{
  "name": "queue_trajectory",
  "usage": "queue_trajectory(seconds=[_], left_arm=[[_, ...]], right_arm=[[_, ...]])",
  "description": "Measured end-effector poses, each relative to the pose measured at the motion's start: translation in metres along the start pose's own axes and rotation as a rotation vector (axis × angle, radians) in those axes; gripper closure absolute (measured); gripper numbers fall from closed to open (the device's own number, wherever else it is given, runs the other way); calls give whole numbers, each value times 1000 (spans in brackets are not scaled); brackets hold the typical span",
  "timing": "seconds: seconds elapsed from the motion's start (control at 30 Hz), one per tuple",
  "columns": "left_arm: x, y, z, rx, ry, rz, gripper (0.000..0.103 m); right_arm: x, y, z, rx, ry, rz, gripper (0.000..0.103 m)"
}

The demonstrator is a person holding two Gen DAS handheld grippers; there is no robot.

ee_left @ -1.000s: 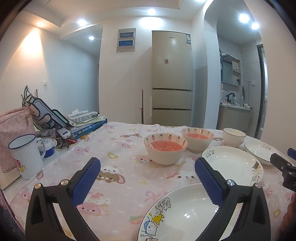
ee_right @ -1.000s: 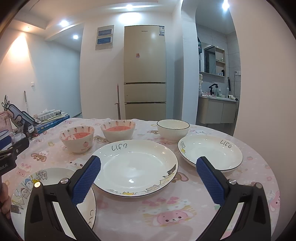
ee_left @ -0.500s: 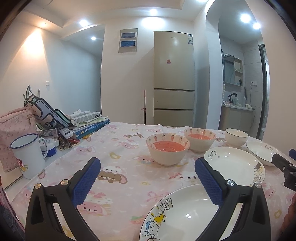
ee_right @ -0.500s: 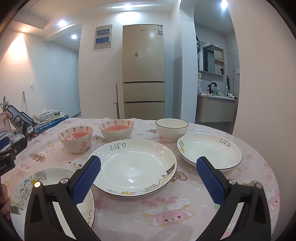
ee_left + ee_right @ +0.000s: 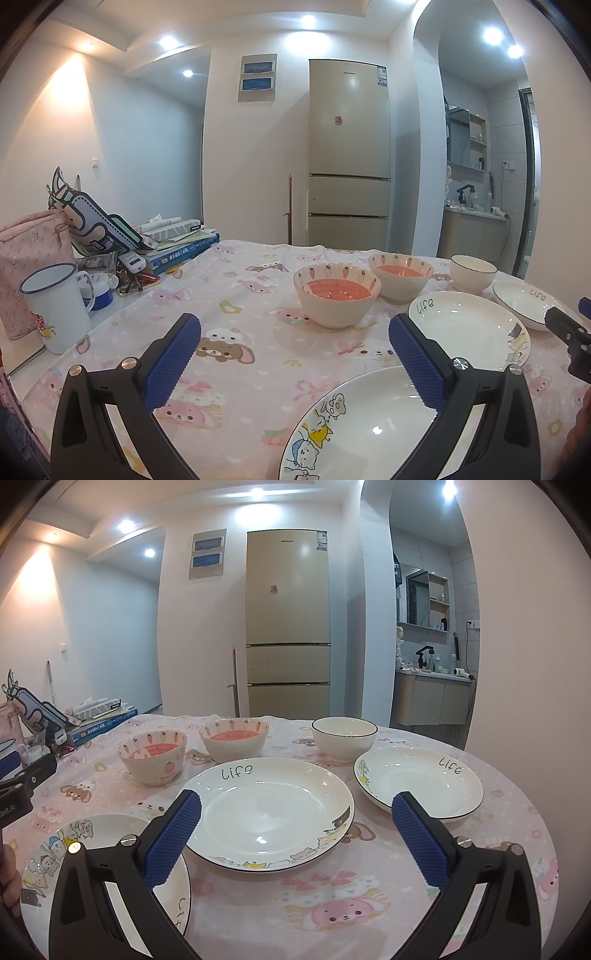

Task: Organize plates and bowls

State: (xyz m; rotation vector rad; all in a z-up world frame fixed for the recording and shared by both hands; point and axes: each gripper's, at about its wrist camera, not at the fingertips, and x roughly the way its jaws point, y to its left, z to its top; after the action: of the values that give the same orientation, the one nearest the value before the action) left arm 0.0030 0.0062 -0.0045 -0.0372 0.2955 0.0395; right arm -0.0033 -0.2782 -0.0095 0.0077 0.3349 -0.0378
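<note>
Three white plates lie on the pink tablecloth: a cartoon plate (image 5: 369,424) (image 5: 110,849) nearest, a large "life" plate (image 5: 269,812) (image 5: 469,328) in the middle, and a smaller "life" plate (image 5: 417,781) at right. Two carrot-print bowls with red insides (image 5: 153,751) (image 5: 234,743) and a plain white bowl (image 5: 343,736) stand behind them. My left gripper (image 5: 293,354) is open and empty above the cartoon plate's left edge. My right gripper (image 5: 295,834) is open and empty over the large plate's near rim.
A white enamel mug (image 5: 55,306), a pink bag (image 5: 26,254), stacked books (image 5: 173,247) and small clutter crowd the table's left edge. A fridge (image 5: 288,624) stands behind the table. The table's right edge curves close to the small plate.
Both views have shifted only slightly; the left gripper has drifted a little to the left. Both grippers stay open and the dishes have not moved.
</note>
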Motion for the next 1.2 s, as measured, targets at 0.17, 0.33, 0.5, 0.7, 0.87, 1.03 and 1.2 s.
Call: queue_trajectory(seconds=[0.17, 0.33, 0.5, 0.7, 0.87, 1.03, 1.2], left_arm=[[2, 1, -3, -7, 12, 5, 0], [3, 2, -2, -4, 10, 6, 0], [3, 3, -1, -9, 12, 5, 0], [3, 2, -1, -7, 11, 8, 0], [3, 4, 2, -6, 9, 8, 0], [2, 3, 4, 2, -2, 5, 0], [0, 1, 4, 8, -9, -1, 0]], right_arm=[[0, 0, 0, -1, 1, 1, 0], [0, 2, 0, -3, -5, -1, 0], [0, 3, 0, -4, -7, -1, 0], [0, 4, 0, -6, -12, 2, 0], [-1, 4, 0, -6, -18, 3, 0], [-2, 6, 0, -7, -21, 2, 0], [-4, 6, 0, -6, -27, 4, 0]])
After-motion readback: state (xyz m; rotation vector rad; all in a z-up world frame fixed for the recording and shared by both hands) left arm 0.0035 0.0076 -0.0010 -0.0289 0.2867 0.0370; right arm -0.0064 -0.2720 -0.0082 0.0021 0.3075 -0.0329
